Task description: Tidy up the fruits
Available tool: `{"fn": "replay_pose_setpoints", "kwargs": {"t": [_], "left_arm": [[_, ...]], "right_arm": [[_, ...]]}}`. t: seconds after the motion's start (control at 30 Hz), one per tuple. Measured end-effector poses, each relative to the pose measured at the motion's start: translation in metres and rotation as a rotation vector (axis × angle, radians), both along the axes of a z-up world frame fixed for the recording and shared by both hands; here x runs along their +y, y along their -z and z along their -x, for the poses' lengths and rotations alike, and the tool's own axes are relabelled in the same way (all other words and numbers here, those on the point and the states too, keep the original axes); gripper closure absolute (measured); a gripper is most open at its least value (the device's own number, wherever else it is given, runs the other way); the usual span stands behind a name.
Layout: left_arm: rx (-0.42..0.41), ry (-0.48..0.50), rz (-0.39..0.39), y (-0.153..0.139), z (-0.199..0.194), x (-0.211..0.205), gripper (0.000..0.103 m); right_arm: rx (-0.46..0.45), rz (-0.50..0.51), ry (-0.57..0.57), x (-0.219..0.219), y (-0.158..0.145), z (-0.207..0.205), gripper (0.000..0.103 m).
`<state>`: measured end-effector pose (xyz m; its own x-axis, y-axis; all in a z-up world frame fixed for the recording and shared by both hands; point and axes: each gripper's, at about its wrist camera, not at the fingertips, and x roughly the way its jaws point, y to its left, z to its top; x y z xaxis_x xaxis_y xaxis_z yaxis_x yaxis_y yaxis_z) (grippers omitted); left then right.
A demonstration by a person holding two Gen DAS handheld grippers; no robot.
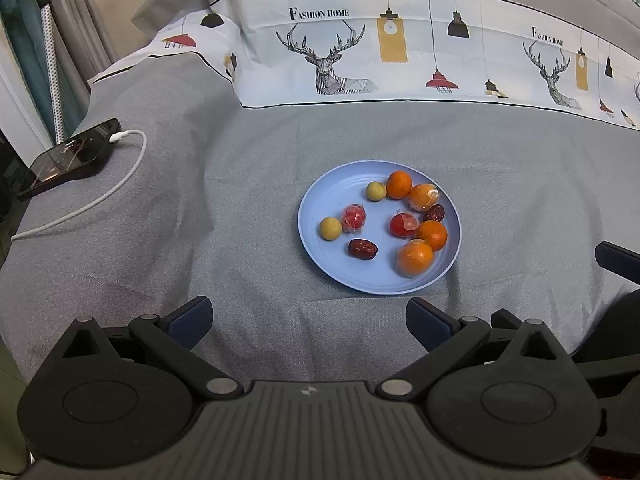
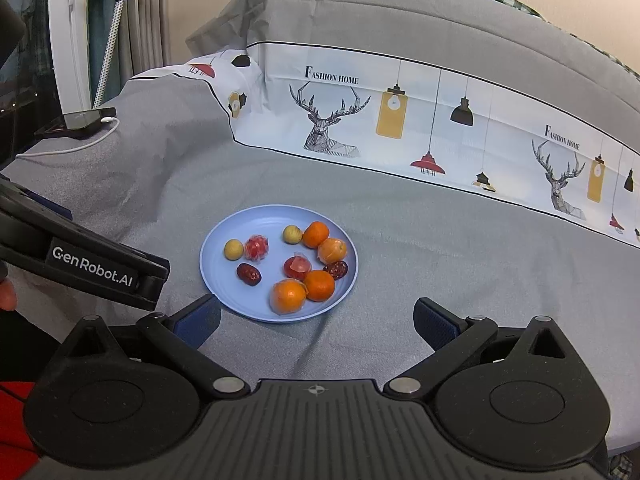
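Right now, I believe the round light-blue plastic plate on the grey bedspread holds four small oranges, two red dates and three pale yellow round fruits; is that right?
Nearly. The round light-blue plastic plate on the grey bedspread holds only two pale yellow round fruits, one near the far rim and one at the left, as the left wrist view shows. The four small oranges and two red dates are as you say.

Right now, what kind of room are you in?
Most likely a bedroom. The blue plate of fruit sits on a grey bedspread, with a deer-print pillow behind it and a phone charging at the bed's edge.
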<state>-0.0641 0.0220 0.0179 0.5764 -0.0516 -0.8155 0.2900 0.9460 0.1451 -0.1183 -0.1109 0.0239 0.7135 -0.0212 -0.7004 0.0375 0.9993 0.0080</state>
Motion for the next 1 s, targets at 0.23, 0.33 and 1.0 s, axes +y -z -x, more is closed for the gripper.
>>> {"fn": "replay_pose_setpoints", "kwargs": {"t": [0.23, 0.33, 1.0], "left_arm": [[-0.009, -0.012, -0.021, 0.0019, -0.0019, 0.0002, 0.000], [-0.015, -0.007, -0.022, 0.0011, -0.0013, 0.0001, 0.000], [0.001, -0.023, -0.035, 0.0073, -0.0059, -0.0001, 0.000]], "right_arm": [[0.000, 0.000, 0.001, 0.0001, 0.0000, -0.0003, 0.001], [0.001, 0.000, 0.000, -0.0001, -0.0003, -0.0004, 0.001], [0.009, 0.004, -0.005, 0.0000, 0.0042, -0.0019, 0.001]]}}
